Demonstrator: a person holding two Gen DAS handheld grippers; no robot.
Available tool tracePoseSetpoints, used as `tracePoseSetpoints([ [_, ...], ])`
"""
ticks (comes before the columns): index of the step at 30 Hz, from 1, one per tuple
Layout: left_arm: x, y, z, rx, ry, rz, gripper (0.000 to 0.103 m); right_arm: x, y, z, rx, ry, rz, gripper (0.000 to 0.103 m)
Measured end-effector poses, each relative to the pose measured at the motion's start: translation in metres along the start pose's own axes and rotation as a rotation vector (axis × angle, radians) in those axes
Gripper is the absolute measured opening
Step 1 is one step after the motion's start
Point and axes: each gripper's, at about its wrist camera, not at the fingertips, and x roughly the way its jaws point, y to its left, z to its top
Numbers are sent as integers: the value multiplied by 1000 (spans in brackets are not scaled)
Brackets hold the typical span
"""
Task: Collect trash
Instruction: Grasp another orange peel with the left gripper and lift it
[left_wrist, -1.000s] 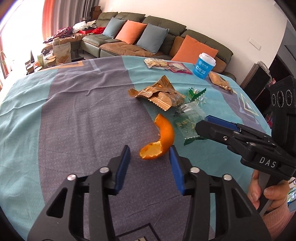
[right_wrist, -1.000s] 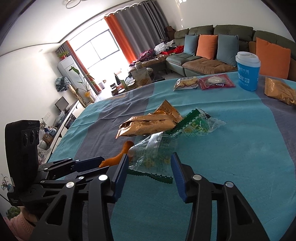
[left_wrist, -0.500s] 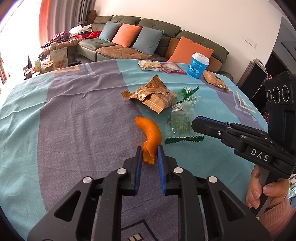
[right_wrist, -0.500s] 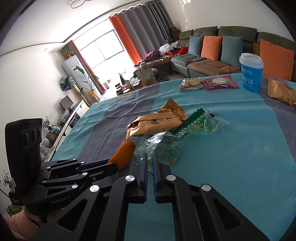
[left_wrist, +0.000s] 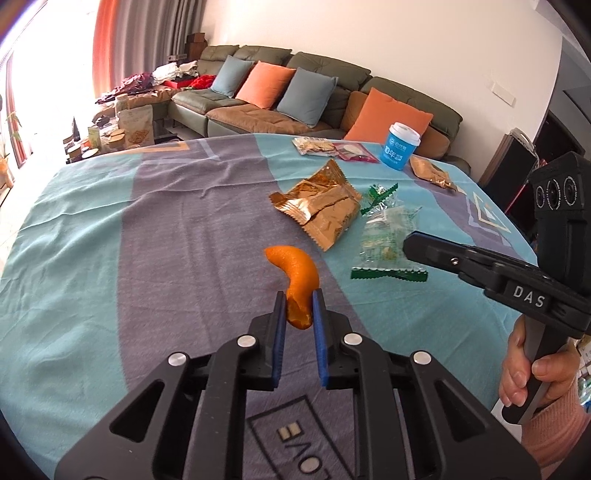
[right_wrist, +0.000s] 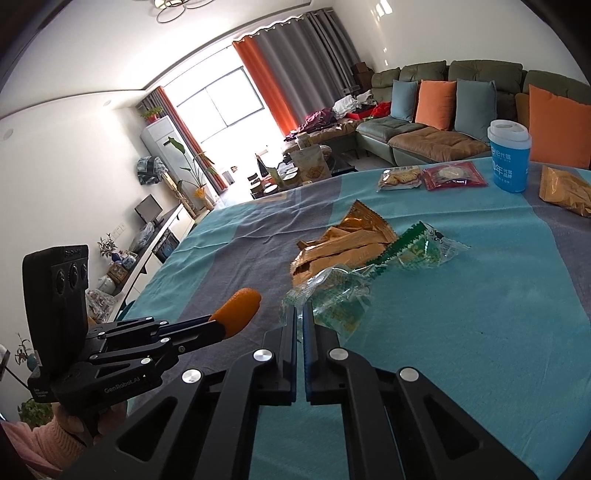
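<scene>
A curled orange peel (left_wrist: 295, 269) hangs just above the teal and grey tablecloth (left_wrist: 110, 258), pinched at its near end by my left gripper (left_wrist: 299, 295), which is shut on it. The peel (right_wrist: 240, 306) also shows at the left gripper's tip in the right wrist view. My right gripper (right_wrist: 299, 306) is shut on the near edge of a clear wrapper with green print (right_wrist: 332, 299). From the left wrist view, the right gripper (left_wrist: 408, 245) meets that wrapper (left_wrist: 384, 240) at its right side. Behind both lies a torn gold wrapper (left_wrist: 321, 210).
A second green-edged wrapper (right_wrist: 421, 247) lies beside the gold one. Further back stand a blue lidded cup (left_wrist: 400, 151), two sealed snack packs (left_wrist: 317, 146) and a gold packet (left_wrist: 430, 171). A sofa with cushions (left_wrist: 295, 96) runs behind the table.
Both grippers closed: the left onto the orange peel, which has come up off the cloth, the right onto the clear wrapper's edge. The left gripper has drawn back with the peel.
</scene>
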Motion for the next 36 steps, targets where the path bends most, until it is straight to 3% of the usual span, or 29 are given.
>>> tracePoseSetpoints([
  [16, -41, 24, -16, -45, -54, 42, 14, -3, 26, -1, -37, -18, 47, 2],
  [36, -94, 58, -36, -108, -108, 136, 14, 20, 78, -6, -97, 23, 159, 2],
])
